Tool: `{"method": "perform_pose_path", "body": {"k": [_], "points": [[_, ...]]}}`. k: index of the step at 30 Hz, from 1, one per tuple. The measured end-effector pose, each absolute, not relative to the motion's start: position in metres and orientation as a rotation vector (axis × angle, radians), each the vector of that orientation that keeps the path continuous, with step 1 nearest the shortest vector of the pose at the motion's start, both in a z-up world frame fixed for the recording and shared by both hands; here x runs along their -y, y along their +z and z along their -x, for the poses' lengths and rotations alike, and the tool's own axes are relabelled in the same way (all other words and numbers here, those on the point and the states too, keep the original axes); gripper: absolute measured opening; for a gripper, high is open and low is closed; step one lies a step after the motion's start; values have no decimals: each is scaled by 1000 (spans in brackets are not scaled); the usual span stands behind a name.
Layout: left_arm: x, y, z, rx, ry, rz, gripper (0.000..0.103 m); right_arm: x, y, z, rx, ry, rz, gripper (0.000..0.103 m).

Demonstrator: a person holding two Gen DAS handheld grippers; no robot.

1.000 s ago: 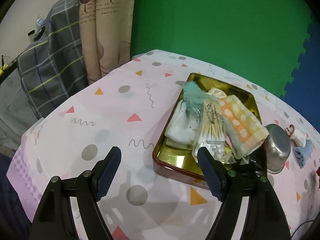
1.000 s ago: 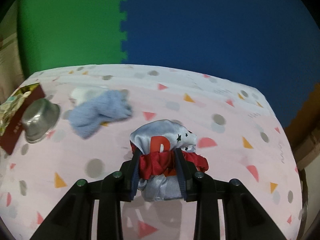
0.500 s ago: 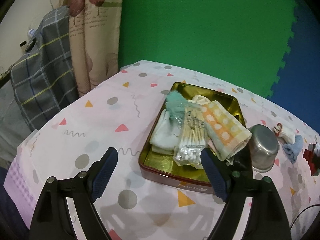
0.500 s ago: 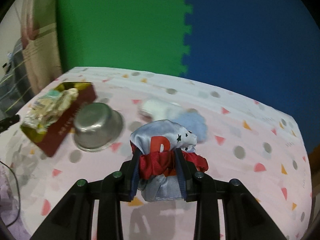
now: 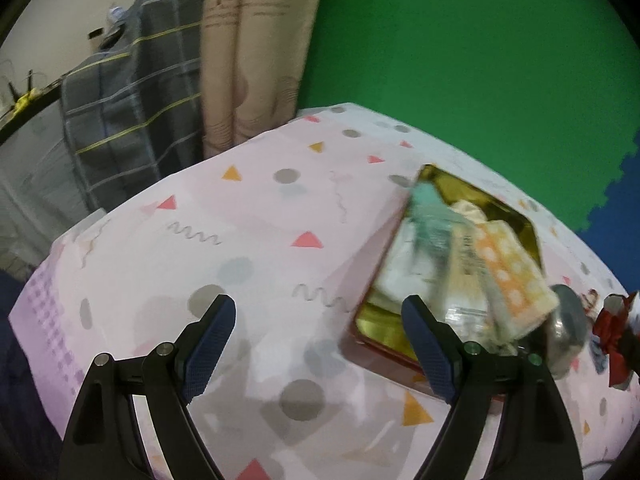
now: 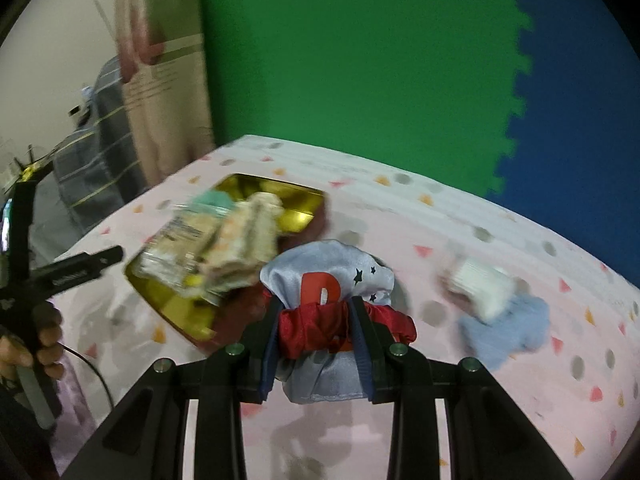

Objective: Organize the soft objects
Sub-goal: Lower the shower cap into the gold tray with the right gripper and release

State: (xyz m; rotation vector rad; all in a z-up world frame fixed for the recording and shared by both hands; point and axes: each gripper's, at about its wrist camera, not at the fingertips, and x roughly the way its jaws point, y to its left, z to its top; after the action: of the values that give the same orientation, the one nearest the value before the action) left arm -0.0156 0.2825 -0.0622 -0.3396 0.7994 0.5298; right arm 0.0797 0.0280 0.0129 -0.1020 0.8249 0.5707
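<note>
Here the right gripper [image 6: 316, 332] clenches a satiny red-and-grey pouch [image 6: 326, 284]; the left gripper [image 5: 320, 344] gapes, released.

A pink patterned cloth [image 5: 256, 240] covers the surface, backed by a green foam wall [image 5: 460, 40] joined to a blue panel [image 6: 580, 80]. A beige printed curtain [image 5: 256, 40] hangs beside a grey plaid fabric [image 5: 132, 92]; a steel bowl [image 5: 568, 332] sits by the tin.

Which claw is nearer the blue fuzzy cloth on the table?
Right. The right claw, shut on the satin pouch, is just left of the blue fuzzy cloth; the left claw is open beyond the tin.
</note>
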Motion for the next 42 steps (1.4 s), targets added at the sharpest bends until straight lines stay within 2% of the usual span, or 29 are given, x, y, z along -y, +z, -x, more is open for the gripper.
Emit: {"method": "perform_pose_path", "body": {"k": [11,14,31,32,36,42], "points": [[-291,-66,18,-809,571,345,82,-116,7,-85,-843,688,177,32],[-290,-66,17,-807,564,341,87,-132,2,-91,-847,686,216,32],[-286,-66,13,-809,534,327,87,-181,-26,-134,-882,631,280,32],[-286,-66,12,-809,533,328,87,-182,-26,-133,-883,635,279,34],[-286,-66,13,-809,532,330,87,-177,-18,-131,-872,636,257,59],[-284,-65,11,-810,518,315,87,-162,-5,-127,-864,634,214,62]]}}
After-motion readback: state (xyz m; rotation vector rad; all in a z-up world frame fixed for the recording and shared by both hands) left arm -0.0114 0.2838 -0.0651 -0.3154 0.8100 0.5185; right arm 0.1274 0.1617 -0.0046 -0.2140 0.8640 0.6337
